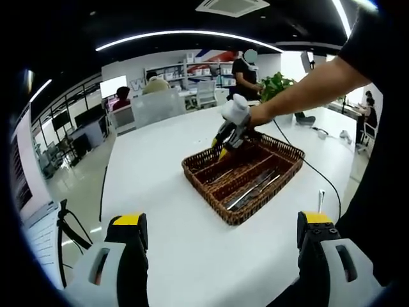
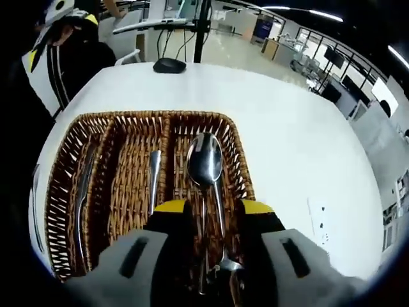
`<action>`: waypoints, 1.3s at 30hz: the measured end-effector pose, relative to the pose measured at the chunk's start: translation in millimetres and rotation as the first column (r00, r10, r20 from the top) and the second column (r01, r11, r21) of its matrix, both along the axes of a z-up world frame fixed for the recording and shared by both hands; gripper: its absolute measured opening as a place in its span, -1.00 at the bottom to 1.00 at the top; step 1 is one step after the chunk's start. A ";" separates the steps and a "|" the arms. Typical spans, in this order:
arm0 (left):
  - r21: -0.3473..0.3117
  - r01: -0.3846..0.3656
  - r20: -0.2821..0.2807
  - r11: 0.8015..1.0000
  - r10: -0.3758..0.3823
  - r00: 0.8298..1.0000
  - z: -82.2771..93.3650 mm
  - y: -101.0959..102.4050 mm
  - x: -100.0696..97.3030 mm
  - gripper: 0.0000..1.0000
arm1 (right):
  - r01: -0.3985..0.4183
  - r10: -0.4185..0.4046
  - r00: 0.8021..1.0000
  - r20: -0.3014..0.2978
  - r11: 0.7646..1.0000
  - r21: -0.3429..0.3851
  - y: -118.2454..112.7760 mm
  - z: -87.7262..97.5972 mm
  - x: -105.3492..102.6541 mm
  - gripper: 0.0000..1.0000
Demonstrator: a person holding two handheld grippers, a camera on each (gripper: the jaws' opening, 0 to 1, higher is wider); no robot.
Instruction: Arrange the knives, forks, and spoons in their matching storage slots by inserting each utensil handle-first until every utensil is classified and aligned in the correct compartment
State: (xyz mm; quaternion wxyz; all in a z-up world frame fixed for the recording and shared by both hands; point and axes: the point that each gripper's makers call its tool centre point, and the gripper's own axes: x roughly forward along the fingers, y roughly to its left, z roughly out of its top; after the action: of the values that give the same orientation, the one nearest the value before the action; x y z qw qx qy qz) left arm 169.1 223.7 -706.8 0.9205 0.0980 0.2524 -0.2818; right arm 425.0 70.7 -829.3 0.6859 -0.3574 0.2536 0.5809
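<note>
Wicker basket (image 2: pixel 137 128) fills mid-frame; your right gripper (image 2: pixel 208 208) clamps a spoon (image 2: pixel 206 160) over its right slot. Your left gripper (image 1: pixel 220 230) hangs open at the bottom of its frame, above the white table (image 1: pixel 160 166).

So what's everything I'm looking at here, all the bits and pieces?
wicker tray: one, brown, three long compartments, on the table.
spoon: one, silver, between the right gripper's jaws, bowl away from the camera, over the right-hand compartment.
knife: one, silver, middle compartment.
other utensils: dark metal, left compartment; count unclear.
table: one, white, round-edged.
mouse: one, black, on the table beyond the tray.
cable: one, black, across the table.
plant: one, green, beyond the table.
left gripper: grey with yellow tips, open, empty.
right gripper: same colours, holding the spoon.
</note>
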 end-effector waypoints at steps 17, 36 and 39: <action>-0.054 0.027 0.080 0.998 -0.022 0.997 19.4 -13.2 22.2 0.99 | 0.291 -0.309 0.951 0.024 0.918 0.270 -61.1 101.1 -47.5 0.93; -0.105 0.060 0.081 0.993 -0.052 0.995 22.6 -19.6 30.2 0.99 | 0.614 -0.680 0.731 0.055 0.691 0.382 -204.4 164.2 -176.4 1.00; -0.137 0.058 0.139 0.989 -0.038 0.990 41.5 -23.8 33.2 0.99 | 0.610 -0.678 0.733 0.051 0.688 0.394 -207.2 165.1 -190.9 1.00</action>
State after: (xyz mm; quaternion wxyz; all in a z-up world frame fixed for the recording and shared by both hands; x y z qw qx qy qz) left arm 202.3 199.9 -665.3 0.9331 0.0580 0.1664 -0.3136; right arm 234.1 -136.5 -664.1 0.9196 -0.1709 0.1881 0.2996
